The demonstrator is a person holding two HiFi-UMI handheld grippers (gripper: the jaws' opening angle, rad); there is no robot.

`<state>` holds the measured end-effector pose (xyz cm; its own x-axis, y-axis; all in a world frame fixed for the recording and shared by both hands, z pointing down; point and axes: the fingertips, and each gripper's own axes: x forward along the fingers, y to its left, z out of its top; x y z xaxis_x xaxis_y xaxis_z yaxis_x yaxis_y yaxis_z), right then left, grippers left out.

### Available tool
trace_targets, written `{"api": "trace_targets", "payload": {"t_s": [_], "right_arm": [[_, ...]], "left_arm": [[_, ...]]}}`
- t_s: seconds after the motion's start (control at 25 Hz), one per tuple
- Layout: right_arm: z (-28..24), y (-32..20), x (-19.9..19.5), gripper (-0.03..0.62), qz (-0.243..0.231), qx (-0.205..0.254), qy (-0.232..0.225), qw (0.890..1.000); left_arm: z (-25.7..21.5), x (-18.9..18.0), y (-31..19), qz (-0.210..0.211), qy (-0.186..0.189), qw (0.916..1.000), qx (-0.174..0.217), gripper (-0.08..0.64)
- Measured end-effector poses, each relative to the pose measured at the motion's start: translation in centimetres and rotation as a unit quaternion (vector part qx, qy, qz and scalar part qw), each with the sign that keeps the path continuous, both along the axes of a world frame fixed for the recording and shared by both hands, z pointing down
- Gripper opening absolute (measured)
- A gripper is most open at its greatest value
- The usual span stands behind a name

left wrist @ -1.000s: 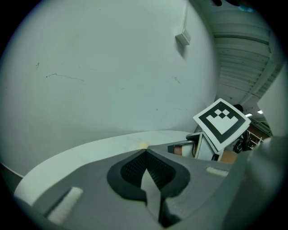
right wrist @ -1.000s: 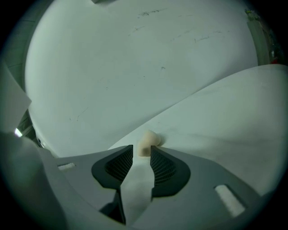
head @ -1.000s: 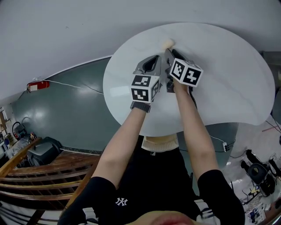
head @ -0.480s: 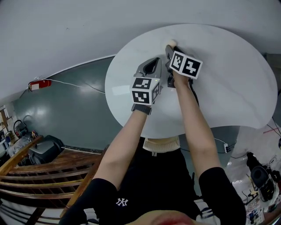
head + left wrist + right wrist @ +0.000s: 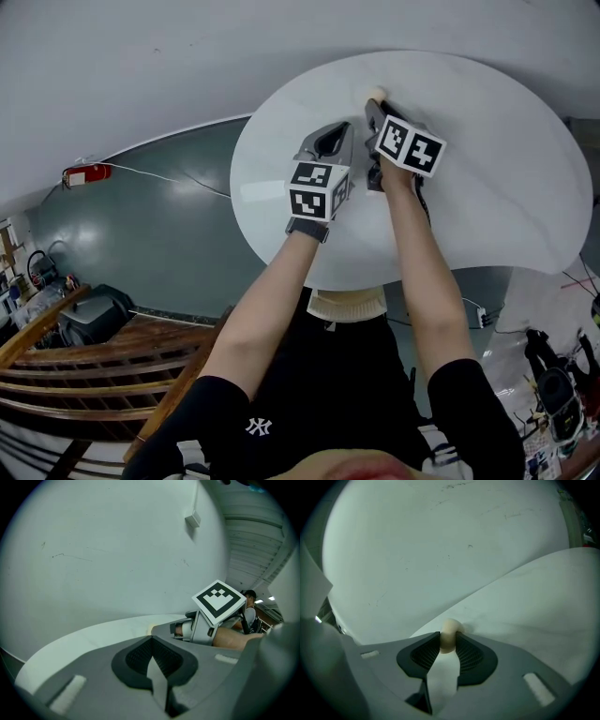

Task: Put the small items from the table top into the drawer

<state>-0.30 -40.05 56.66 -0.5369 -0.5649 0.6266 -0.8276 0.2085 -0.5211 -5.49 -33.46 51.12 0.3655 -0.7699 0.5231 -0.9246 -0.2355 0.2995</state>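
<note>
Stood over a round white table [image 5: 487, 187] with both bare forearms stretched out side by side and a gripper in each hand. Aimed the right gripper [image 5: 374, 105] downward at the far rim of the table, close to the grey wall [image 5: 141, 56]. Had the small cream ball [image 5: 377, 92] resting on the table top right at that rim, between the jaw tips.

In the right gripper view, had just been closing the jaws and clamped them on the small cream ball [image 5: 449, 631]. Pressed a black ribbed pad [image 5: 426, 654] against each side of it and left its rounded top poking out past the tips. Showed only bare white table [image 5: 534, 602] and wall beyond.

Held the left gripper [image 5: 339, 131] just beside the right one, a little short of it and apart from the ball. Had its jaws together and empty, with the dark pads [image 5: 140, 656] meeting along a centre seam in the left gripper view. Caught there too the marker cube [image 5: 219, 599] of the right gripper off to the right, and a small white box [image 5: 192, 520] mounted high on the wall.

Looked down past the table edge onto a teal-grey floor [image 5: 169, 244]. Took in a red object [image 5: 82, 174] with a white cable at the foot of the wall, and wooden slats [image 5: 75, 375] at lower left.
</note>
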Motion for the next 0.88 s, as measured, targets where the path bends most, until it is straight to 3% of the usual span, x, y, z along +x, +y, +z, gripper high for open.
{"api": "trace_targets", "payload": {"t_s": [0.36,0.88], "right_arm": [[-2.9,5.0,2.2,0.124,0.018,0.019,-0.040,0.999],[-4.6,14.8,5.9,0.126,0.042,0.030,-0.029,0.998]], "left_arm": [[-1.3,1.9,2.9,0.022,0.004,0.9997,0.011,0.000],[-2.2,4.9,10.9,0.063,0.015,0.9977,0.018,0.000]]}}
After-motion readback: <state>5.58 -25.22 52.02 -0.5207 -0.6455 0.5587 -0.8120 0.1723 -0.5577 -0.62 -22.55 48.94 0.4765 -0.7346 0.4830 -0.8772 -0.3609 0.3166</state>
